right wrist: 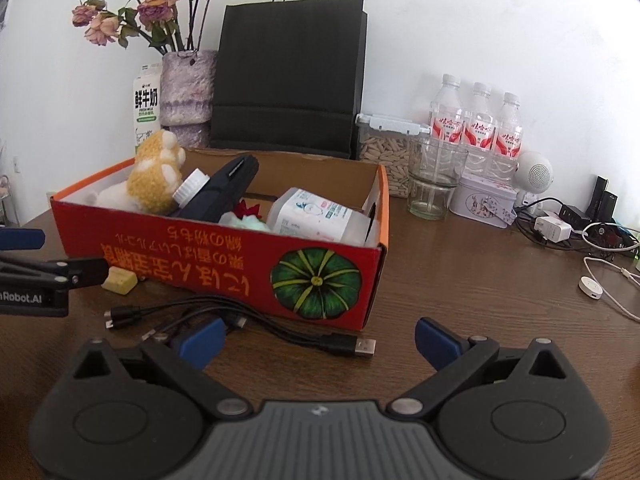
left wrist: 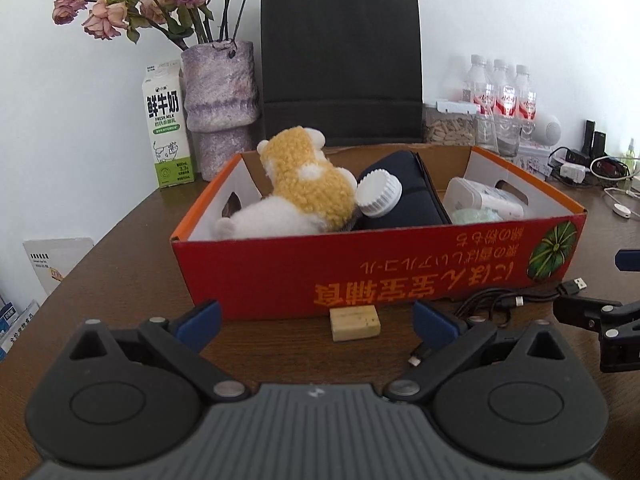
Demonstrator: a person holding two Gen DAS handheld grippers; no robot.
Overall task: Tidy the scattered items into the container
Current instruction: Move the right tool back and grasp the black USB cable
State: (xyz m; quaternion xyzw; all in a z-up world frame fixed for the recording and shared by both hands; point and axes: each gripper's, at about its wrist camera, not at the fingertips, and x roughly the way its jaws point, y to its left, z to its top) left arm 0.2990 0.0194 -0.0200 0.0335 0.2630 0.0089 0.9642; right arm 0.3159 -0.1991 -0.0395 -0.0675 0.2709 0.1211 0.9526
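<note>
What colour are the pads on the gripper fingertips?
Blue pads on black fingers, on both grippers; they show best in the right wrist view.

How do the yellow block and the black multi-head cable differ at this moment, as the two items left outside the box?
The yellow block is a small, pale, compact rectangular piece; the black cable is thin, long and loosely tangled, ending in several plugs. The block lies ahead of the left gripper, the cable nearer the right gripper. Both rest on the table just in front of the red box, untouched, and both grippers are open.
</note>
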